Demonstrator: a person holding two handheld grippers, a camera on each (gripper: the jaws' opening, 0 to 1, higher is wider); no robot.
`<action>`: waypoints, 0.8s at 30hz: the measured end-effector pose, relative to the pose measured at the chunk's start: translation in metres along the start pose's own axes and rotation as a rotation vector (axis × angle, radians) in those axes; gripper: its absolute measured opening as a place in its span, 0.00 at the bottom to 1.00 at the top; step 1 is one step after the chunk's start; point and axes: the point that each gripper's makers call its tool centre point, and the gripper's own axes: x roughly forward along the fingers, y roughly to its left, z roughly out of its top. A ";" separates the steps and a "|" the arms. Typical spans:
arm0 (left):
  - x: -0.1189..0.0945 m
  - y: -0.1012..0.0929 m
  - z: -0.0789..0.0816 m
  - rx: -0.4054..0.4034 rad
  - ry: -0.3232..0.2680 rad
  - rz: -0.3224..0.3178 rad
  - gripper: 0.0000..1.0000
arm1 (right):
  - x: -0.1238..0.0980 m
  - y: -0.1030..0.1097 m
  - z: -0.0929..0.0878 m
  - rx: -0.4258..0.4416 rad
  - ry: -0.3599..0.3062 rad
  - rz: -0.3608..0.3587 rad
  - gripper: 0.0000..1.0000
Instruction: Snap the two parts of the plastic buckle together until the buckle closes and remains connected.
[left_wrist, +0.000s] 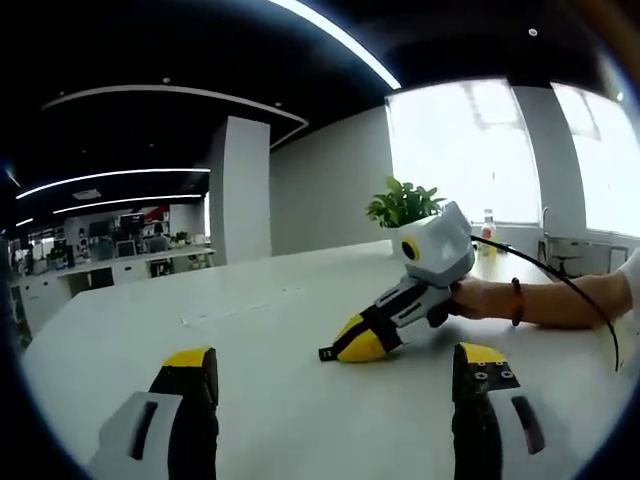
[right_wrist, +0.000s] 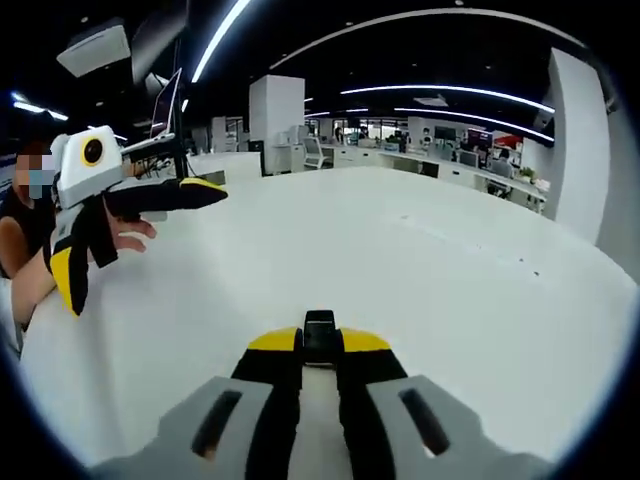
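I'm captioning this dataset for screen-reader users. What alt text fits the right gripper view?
The right gripper, jaws closed, pinches a small black buckle part above a white table. At left, the left gripper is held open over the table in a person's hand, with an open-plan office behind.

Left tool (left_wrist: 335, 378) agape, right tool (right_wrist: 320, 342) clamped.

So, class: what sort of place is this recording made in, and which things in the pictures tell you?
Probably an open-plan office. Rows of desks with monitors fill the background, strip lights run across a dark ceiling, and a potted plant stands on the big white table.
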 end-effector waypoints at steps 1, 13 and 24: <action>0.000 0.000 0.000 0.001 0.001 -0.001 0.99 | 0.000 0.000 0.001 -0.001 -0.001 0.001 0.11; 0.000 -0.001 -0.003 -0.002 0.008 -0.003 0.96 | -0.003 0.001 0.000 -0.004 -0.013 0.010 0.11; -0.001 0.004 -0.001 -0.014 0.001 0.010 0.96 | -0.004 0.002 -0.001 -0.022 -0.028 0.034 0.17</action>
